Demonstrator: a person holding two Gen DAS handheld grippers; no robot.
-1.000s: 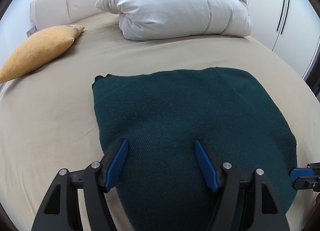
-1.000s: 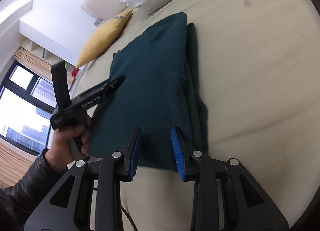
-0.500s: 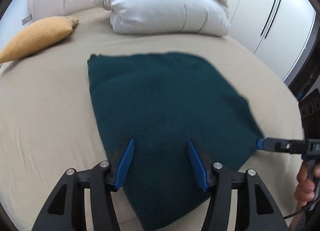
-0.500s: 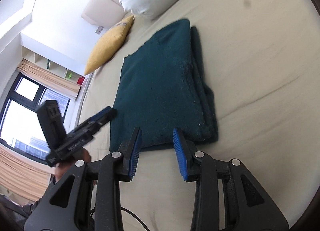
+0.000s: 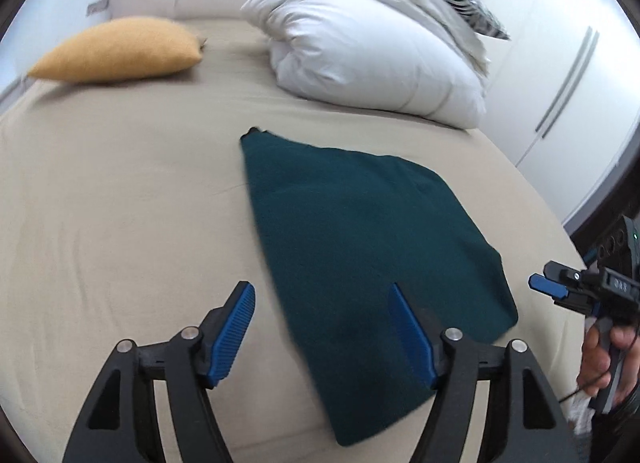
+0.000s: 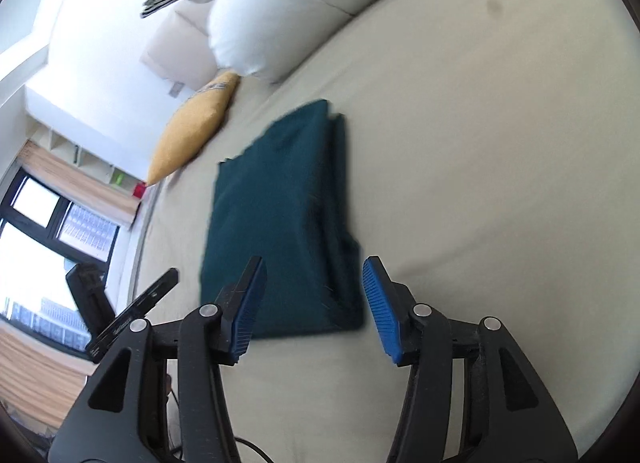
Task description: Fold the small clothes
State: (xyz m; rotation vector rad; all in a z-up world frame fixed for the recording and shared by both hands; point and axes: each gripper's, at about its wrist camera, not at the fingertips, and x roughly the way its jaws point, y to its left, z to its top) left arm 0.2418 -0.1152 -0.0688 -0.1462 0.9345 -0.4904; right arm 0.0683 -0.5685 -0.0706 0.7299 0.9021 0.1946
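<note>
Left wrist view has us looking down at the dark green garment (image 5: 360, 239) lying flat on the beige bed sheet (image 5: 120, 203), roughly mid-bed, well short of the white duvet (image 5: 372, 63) and the yellow cushion (image 5: 120, 49) up by the headboard. Our left gripper (image 5: 322, 337) hangs just above the near end of the cloth with its blue pads spread wide, nothing between them. In the right wrist view the garment (image 6: 280, 223) shows stacked layers along its right edge, so we reckon the folding is mostly done and we're between folds or at the finish. The right gripper (image 6: 314, 305) is also spread wide and empty, hovering over the near right corner where those layers stack up. If one more fold is wanted, we'd guess the next move means dropping both claws onto the near edge, pinching all the layers together and carrying them toward the far edge; miss a layer and the stack slides apart. Pose-wise, the left one points up the bed, tilted down, and the right one comes in from the side, rolled over a fair bit.
</note>
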